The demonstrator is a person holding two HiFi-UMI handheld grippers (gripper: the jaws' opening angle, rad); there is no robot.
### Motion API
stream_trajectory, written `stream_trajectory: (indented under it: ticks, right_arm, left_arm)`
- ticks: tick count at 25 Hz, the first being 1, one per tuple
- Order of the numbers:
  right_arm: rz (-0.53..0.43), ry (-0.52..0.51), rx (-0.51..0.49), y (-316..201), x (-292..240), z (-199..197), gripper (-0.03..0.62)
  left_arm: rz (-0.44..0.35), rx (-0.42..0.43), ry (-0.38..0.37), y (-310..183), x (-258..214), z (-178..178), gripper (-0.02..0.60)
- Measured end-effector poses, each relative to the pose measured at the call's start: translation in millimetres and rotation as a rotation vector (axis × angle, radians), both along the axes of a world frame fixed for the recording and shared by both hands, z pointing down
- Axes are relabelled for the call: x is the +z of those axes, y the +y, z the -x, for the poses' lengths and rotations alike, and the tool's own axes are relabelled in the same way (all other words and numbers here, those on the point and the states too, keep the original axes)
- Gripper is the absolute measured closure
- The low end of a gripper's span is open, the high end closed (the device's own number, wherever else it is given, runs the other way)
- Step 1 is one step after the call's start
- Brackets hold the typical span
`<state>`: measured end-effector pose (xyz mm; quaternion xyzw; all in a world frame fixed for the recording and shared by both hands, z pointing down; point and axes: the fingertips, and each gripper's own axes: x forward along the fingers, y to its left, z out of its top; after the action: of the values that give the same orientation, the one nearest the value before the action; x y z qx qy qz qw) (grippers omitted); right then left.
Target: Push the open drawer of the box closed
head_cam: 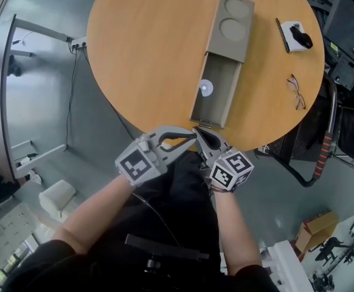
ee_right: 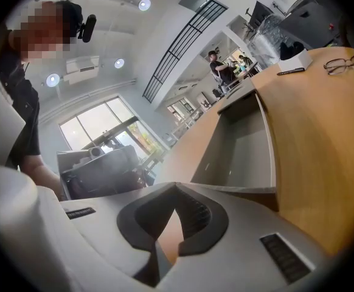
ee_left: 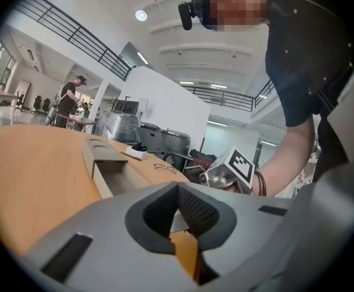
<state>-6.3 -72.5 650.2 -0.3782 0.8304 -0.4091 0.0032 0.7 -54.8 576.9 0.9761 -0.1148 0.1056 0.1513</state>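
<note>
"Where does the box sit from here?"

"The box [head_cam: 232,26] lies on the far right part of the round table [head_cam: 146,53]. Its drawer [head_cam: 216,93] is pulled out toward the person, and its front panel nearly reaches the near edge."

"And the tongs?"

"Both are clenched on nothing. The left tongs [head_cam: 191,136] and right tongs [head_cam: 199,132] have their tips close together, just at the near edge by the drawer front."

"How will it push?"

"It looks like thin, stiff board, so I'd guess it's light and slides easily. No grip is needed, just closed tips pressed flat on the middle of the front panel. If the push is off-centre the drawer may skew and jam, or the whole box may skate away across the smooth wood. A small white disc [head_cam: 206,88] lies loose inside and could shift. The glasses [head_cam: 296,92] sit well apart, to the right."
</note>
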Motion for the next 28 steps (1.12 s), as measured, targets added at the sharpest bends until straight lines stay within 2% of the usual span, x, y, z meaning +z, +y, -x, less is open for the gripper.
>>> stream_trajectory:
  ticks: [10,28]
  right_arm:
    - [0.048,-0.004,-0.042,-8.3,22.2,3.0,0.577]
    - [0.040,-0.017,-0.052,-44.9,21.0,-15.4,0.579]
  left_arm:
    - [0.044,-0.026,-0.005,-5.4,17.0,-4.7,0.548]
    - [0.070,-0.072,-0.007,-39.4,28.1,-22.0,0.548]
